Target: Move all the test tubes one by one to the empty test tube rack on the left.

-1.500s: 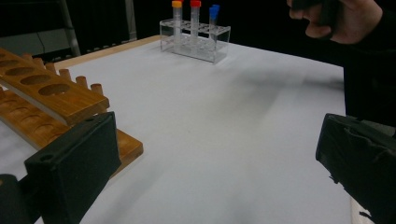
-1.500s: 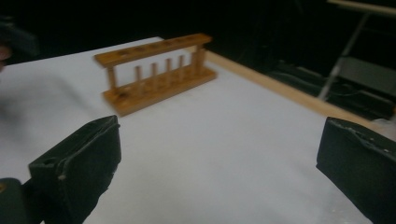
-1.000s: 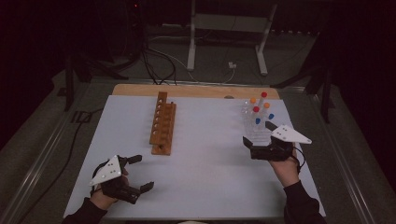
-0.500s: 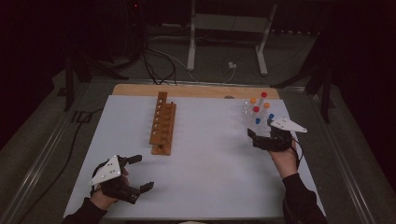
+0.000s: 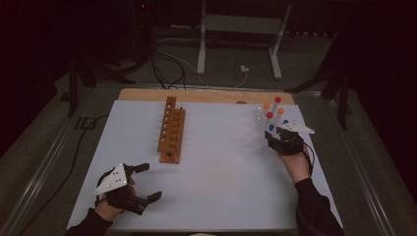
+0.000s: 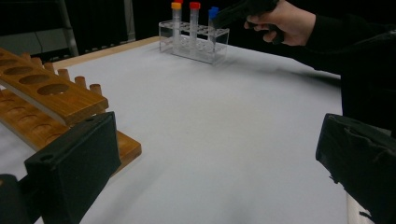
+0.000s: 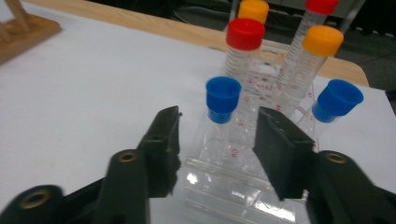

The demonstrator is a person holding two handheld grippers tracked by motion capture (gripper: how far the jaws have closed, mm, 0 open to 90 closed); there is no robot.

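Note:
A clear tube rack [image 7: 233,186] stands at the right of the white table and holds several capped tubes. My right gripper [image 7: 217,135] reaches over its near end, with a blue-capped tube [image 7: 223,95] between the jaws. The jaws have just been closing, and a gap still shows on each side of the tube. Behind it stand a red-capped tube [image 7: 245,35] and an orange-capped tube [image 7: 322,41]; another blue-capped tube [image 7: 336,100] leans to the right. In the high view the right gripper [image 5: 273,133] sits at the rack [image 5: 260,123]. My left gripper [image 5: 151,182] rests open at the front left, holding nothing.
A wooden tube rack [image 5: 172,130] with a row of empty holes stands left of the table's middle, also close by in the left gripper view as the wooden rack [image 6: 46,93]. A wooden strip [image 5: 206,96] borders the far edge. Metal stand legs and cables lie on the floor beyond.
My right gripper has moved forward and down to the clear rack, and its jaws have narrowed around the blue-capped tube. The left gripper has stayed where it was.

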